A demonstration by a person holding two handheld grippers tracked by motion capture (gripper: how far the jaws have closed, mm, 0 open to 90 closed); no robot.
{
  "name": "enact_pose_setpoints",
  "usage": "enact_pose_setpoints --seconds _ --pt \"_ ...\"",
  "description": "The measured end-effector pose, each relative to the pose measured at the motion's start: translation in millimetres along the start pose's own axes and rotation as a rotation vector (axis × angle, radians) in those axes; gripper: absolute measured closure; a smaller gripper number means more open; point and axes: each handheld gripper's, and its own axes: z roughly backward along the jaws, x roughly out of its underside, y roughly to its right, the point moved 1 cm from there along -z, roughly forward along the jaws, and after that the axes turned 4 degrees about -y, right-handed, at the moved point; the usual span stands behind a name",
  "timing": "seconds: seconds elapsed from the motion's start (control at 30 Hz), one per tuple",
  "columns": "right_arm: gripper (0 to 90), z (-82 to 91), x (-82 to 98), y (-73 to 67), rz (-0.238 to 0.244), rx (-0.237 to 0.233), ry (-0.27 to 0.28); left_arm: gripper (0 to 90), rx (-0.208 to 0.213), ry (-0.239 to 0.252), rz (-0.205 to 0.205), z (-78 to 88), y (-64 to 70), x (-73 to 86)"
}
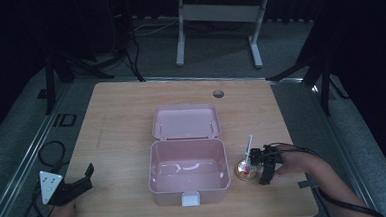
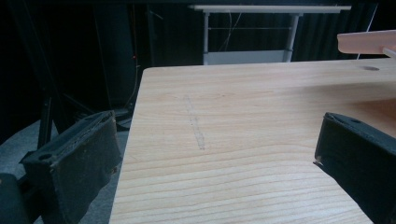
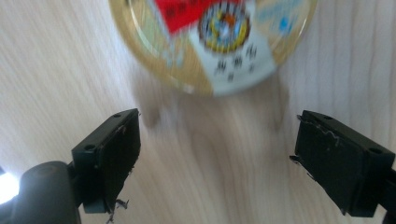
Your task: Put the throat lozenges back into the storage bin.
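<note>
Dark curtains and a grey floor ring a pale wooden table [image 1: 121,117] in the high view. At its middle stands a pink box [image 1: 188,174], its lid [image 1: 185,122] thrown back toward the far side, so the empty inside is free to receive something. Just right of the box sits a small round gold-rimmed container [image 1: 245,170] with a white stick [image 1: 249,144] rising from it. The right gripper [image 1: 262,166] is close beside that container, touching or nearly so, probably lined up for a pick. The left gripper [image 1: 80,187] rests at the near left corner, well apart from the box, seemingly parked out of the way. A round hole [image 1: 218,93] marks the far side of the tabletop, and a white desk frame [image 1: 216,17] stands beyond.

From the left gripper view, the jaws stand wide apart with nothing between them, bare table [image 2: 243,140] ahead and the box lid's edge [image 2: 366,42] at the far right.

From the right gripper view, the jaws are spread wide and empty over the wood, with the container's printed red-and-white top [image 3: 215,37] just beyond them, blurred. Nothing lies between jaws and container; the box wall close by may crowd the approach.
</note>
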Motion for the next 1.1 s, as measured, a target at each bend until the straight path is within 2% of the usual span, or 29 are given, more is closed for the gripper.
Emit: enact_pose_setpoints --seconds 0.4,0.57,0.63,0.67,0.73,0.8,0.93,1.0,1.1 --pt "14.1 1.9 -26.3 0.6 0.036 -0.003 0.0 0.4 0.005 0.003 0.002 0.2 -0.1 0.1" --pt "14.1 0.6 -37.8 -0.5 0.062 -0.005 -0.006 0.4 0.006 0.004 0.002 0.2 -0.1 0.1" --pt "14.2 0.7 -41.7 0.2 0.089 -0.001 -0.009 0.4 0.007 0.004 0.003 0.2 -0.2 0.1" --pt "14.2 0.5 -44.0 -1.4 0.073 -0.004 -0.005 0.4 0.007 0.004 0.003 0.3 -0.2 0.1" --pt "14.7 1.0 -47.4 -1.8 0.073 -0.004 -0.011 0.4 0.008 0.005 0.002 0.3 -0.1 0.2" --pt "17.4 0.9 -50.1 -1.8 0.09 -0.009 -0.01 0.4 0.008 0.005 0.003 0.3 -0.2 0.2" --pt "19.5 1.7 -51.1 -1.8 0.094 -0.019 -0.016 0.4 0.009 0.005 0.003 0.3 -0.2 0.2" --pt "19.8 2.2 -50.2 -1.4 0.102 -0.009 -0.016 0.4 0.009 0.004 0.002 0.3 -0.2 0.2" --pt "19.9 5.5 -47.8 -2.1 0.092 -0.012 -0.02 0.4 0.008 0.003 0.0 0.2 -0.1 0.1"
